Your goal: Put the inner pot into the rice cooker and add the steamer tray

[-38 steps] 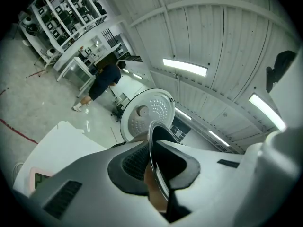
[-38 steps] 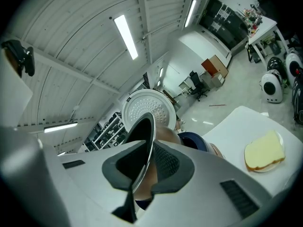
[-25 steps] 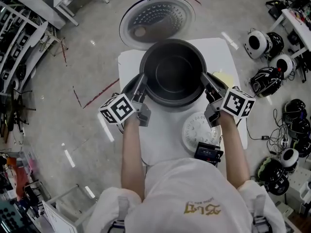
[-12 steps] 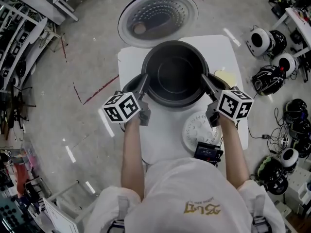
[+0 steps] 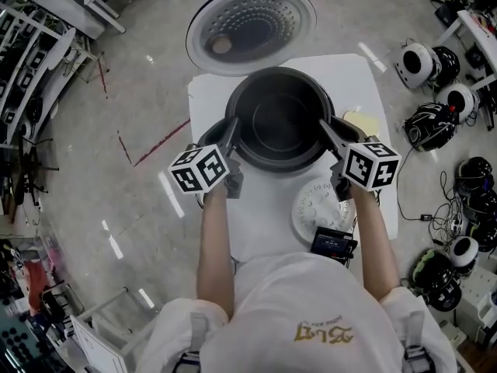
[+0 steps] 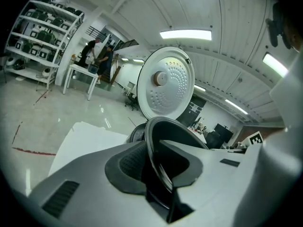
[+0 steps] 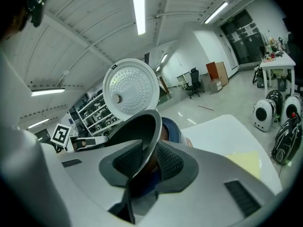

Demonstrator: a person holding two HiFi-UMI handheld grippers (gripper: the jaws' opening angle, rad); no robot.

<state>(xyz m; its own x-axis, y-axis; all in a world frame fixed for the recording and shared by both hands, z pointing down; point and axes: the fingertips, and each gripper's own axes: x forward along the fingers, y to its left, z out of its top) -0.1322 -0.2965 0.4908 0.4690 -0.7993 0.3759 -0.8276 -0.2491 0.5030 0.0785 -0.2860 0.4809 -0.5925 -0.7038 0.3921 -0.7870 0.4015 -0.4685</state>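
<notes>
Inner pot (image 5: 279, 119) in open rice cooker (image 5: 208, 137)

yellow print (image 5: 324, 333) on person's shirt (image 5: 272, 301), upside down, not legible

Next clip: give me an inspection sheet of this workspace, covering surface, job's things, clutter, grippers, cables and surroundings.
Surface: white table, carrying the cooker.
Job's things: inner pot looks seated in the rice cooker, with the lid open behind it; steamer tray lies on the table, not yet added.
Clutter: yellow sheet and a small black device on the table.
Grippers: left gripper and right gripper each straddle the pot's rim; jaws have just been opening, pads not clamping.
Cables: loose cable on the floor at right.
Surroundings: helmets on the floor at right, shelving at left.
</notes>
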